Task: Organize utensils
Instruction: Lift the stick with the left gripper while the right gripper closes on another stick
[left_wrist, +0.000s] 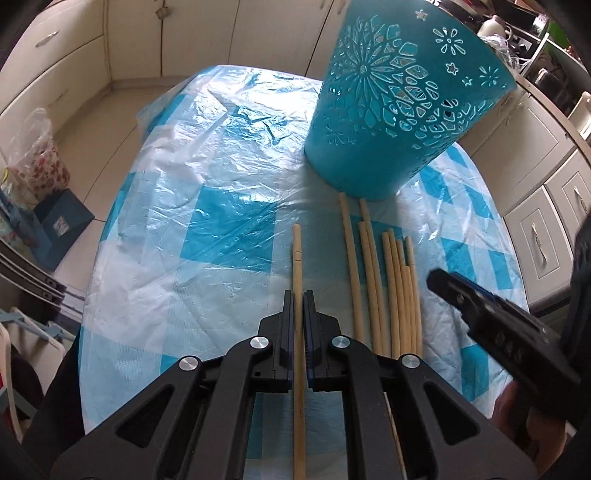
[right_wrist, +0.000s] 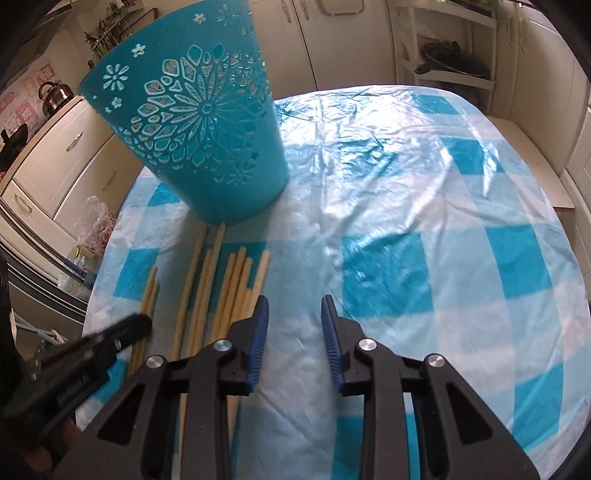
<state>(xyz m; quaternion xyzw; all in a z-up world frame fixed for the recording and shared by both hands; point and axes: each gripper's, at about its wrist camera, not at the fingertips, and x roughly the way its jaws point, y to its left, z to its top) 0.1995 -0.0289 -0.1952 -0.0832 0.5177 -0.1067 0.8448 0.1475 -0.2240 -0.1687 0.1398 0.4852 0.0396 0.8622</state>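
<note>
Left gripper (left_wrist: 298, 295) clamps one chopstick (left_wrist: 297, 258) on the checked tablecloth (left_wrist: 207, 221). Right gripper (right_wrist: 294, 302) hangs parted, empty. Remaining chopsticks (left_wrist: 384, 280) lie at three o'clock of it; teal holder (left_wrist: 406, 110) at one.

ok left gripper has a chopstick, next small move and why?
Probably lift it and carry it up to the teal holder's rim. The left gripper is shut on a single chopstick lying apart from the bundle, and the teal holder stands just beyond, upright.
</note>
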